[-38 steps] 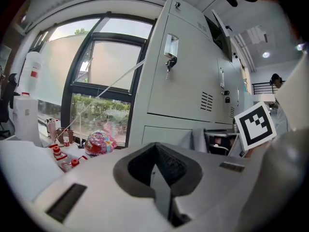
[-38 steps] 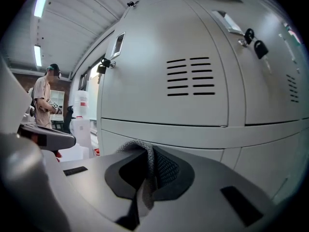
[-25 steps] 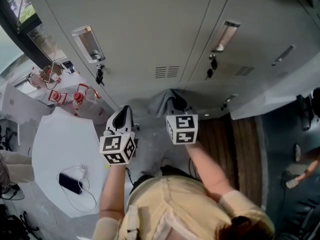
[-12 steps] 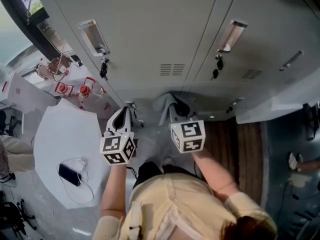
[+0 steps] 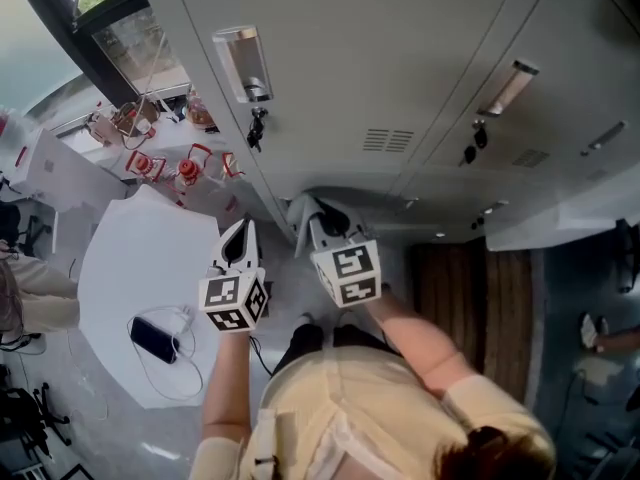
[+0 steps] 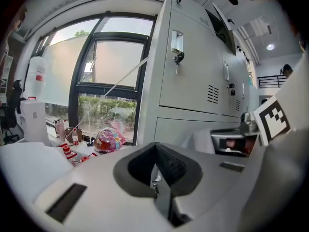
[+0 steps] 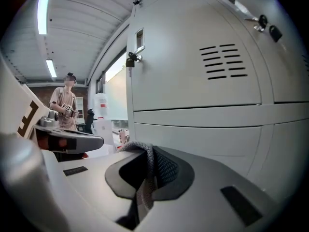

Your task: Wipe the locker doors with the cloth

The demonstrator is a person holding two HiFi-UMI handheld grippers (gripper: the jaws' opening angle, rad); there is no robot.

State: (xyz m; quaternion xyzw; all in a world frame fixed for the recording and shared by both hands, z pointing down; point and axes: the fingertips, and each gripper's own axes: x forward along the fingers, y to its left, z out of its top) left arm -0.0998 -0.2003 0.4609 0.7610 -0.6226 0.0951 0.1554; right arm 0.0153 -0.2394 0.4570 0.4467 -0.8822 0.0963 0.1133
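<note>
Clamping the cloth (image 7: 144, 159) between its fingers, the right gripper (image 5: 322, 224) hangs near a locker door (image 5: 372, 60). The left gripper (image 5: 239, 234) beside it has its fingers pressed together, empty.

I see a white table (image 5: 130, 268) at the left with a phone (image 5: 152, 339) on it, a dark-framed window (image 6: 113, 76) beyond, wood flooring (image 5: 465, 288) at the right and lit ceiling strip lights (image 7: 44, 6).
</note>
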